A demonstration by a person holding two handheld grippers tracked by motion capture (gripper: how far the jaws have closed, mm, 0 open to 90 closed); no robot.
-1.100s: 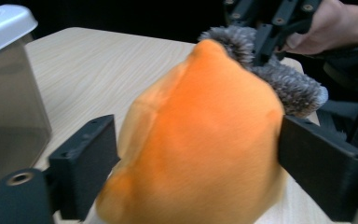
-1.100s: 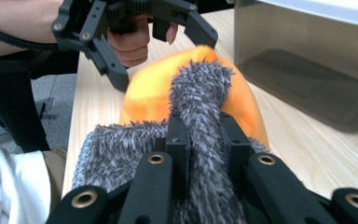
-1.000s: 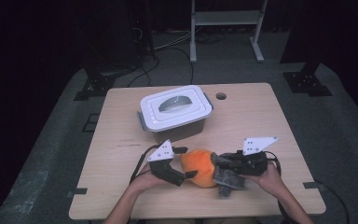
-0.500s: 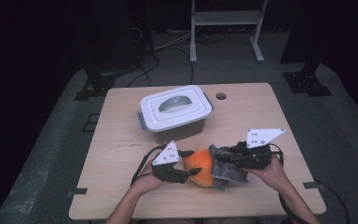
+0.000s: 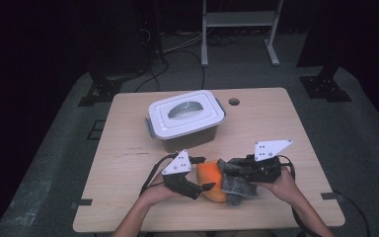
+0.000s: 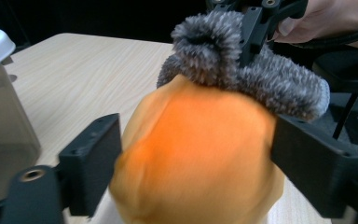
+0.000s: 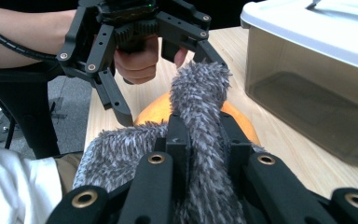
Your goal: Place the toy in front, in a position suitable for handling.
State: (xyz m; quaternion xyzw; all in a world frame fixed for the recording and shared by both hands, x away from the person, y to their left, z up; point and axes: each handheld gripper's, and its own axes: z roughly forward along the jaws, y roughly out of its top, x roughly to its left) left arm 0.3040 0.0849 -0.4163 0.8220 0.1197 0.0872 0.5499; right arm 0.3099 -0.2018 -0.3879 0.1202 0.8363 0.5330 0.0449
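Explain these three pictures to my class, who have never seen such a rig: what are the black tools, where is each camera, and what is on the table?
A person sits at a wooden table with a hand-held two-jaw gripper in each hand. One camera looks down from above; one rides on each gripper. The right gripper is shut on a fuzzy grey cloth. The left gripper has its jaws either side of an orange soft thing; they have just been opening. A lidded white box stands farther back.
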